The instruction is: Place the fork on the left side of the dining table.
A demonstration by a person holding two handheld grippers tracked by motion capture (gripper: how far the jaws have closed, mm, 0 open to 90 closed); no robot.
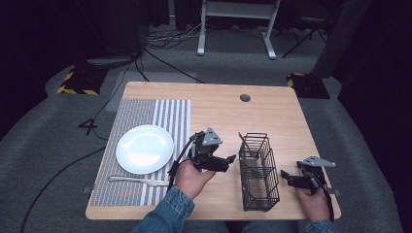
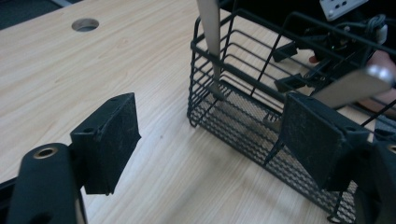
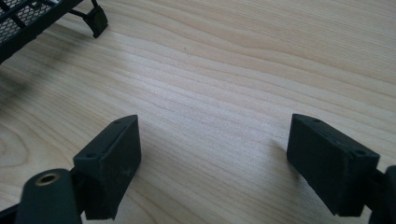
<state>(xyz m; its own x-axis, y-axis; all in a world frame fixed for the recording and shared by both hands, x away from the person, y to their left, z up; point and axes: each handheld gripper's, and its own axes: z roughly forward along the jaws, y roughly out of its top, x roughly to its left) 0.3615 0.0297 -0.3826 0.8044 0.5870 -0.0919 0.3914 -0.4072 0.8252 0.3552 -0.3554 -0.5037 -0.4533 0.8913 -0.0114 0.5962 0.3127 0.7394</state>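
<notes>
While both claws hang released either side of the wire caddy (image 1: 259,171), left claw (image 1: 232,158) looks set to grab cutlery inside next; right claw (image 1: 284,175) idles.

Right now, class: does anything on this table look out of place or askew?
Only mildly: the fork lies crosswise below the plate, not beside it. The wire basket stands upright with utensils leaning inside. Nothing is spilled or damaged.
</notes>
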